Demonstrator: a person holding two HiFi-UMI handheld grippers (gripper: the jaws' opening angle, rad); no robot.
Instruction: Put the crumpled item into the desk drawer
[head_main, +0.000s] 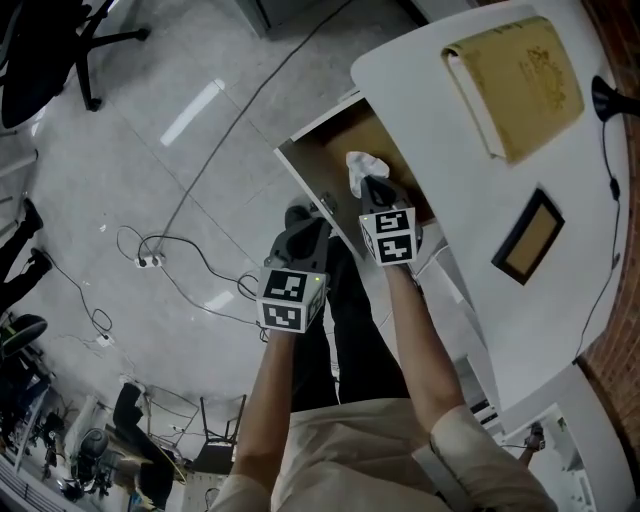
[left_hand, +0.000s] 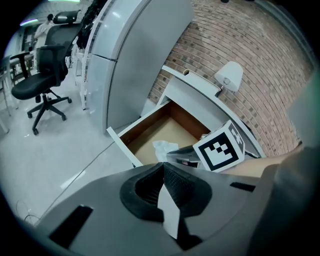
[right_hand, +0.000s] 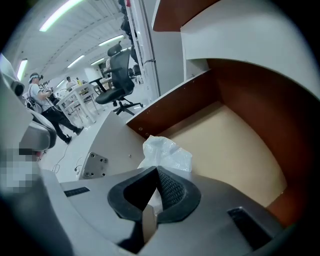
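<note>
The crumpled item (head_main: 362, 168) is a white wad of thin plastic or paper. My right gripper (head_main: 374, 192) is shut on it and holds it over the open desk drawer (head_main: 330, 140), near the drawer's front edge. In the right gripper view the wad (right_hand: 167, 152) sticks out past the closed jaws of the right gripper (right_hand: 156, 171), above the tan drawer bottom (right_hand: 230, 145). My left gripper (head_main: 303, 232) hangs just outside the drawer front, its jaws shut on nothing. The left gripper (left_hand: 163, 165) looks at the drawer (left_hand: 150, 136), the wad (left_hand: 162, 149) and the right gripper's marker cube (left_hand: 220, 148).
On the white desk (head_main: 470, 170) lie a yellow book (head_main: 520, 85) and a dark-framed panel (head_main: 528, 237), with a black lamp base (head_main: 606, 100) at the right edge. Cables (head_main: 150, 260) trail over the grey floor. An office chair (left_hand: 42, 75) stands to the left.
</note>
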